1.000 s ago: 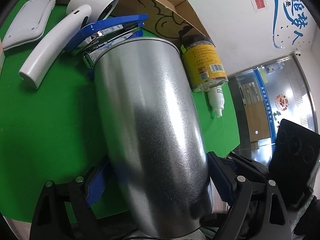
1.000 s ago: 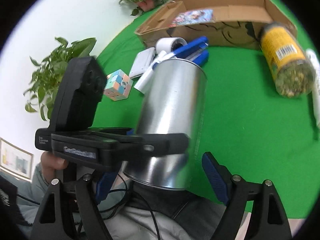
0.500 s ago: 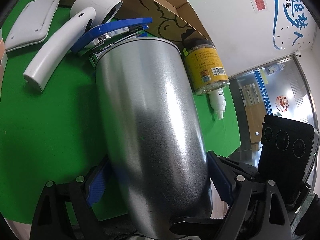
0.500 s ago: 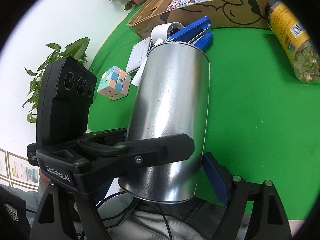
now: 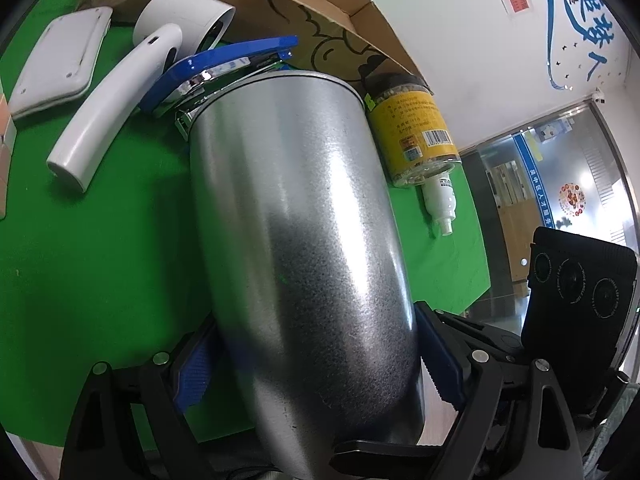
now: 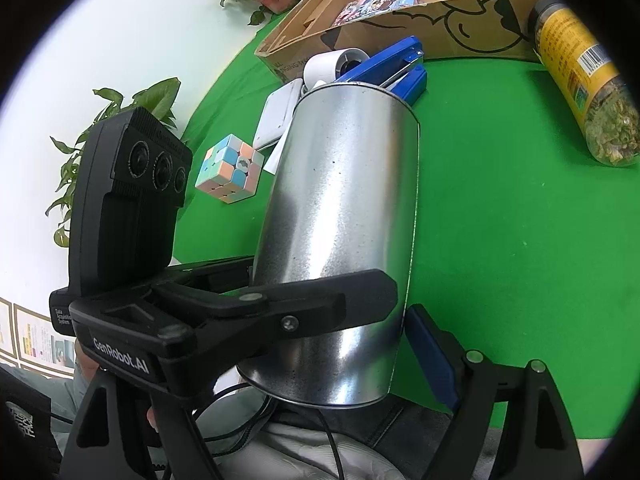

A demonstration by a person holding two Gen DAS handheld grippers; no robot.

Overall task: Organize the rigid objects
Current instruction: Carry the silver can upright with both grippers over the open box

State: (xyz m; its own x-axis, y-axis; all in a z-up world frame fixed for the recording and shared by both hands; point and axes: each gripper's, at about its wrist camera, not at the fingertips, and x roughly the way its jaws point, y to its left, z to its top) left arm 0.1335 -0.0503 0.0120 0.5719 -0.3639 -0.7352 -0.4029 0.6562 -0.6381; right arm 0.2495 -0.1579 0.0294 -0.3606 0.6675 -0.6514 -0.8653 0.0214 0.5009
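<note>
Between the blue-padded fingers of the left gripper (image 5: 316,364) sits a galvanised metal canister (image 5: 304,240), tilted toward the bench (image 5: 80,248), both pads clamped on its lower wall — likely held at the base so the far end can be steered. The right gripper (image 6: 320,340) frames the same canister; its right pad stands just clear, and its left finger is hidden behind the other tool, so I cannot tell if it grips. Beyond, a blue stapler (image 5: 224,68), a yellow-labelled jar (image 5: 416,132) and a cardboard box (image 6: 440,20) — its contents mostly unseen.
</note>
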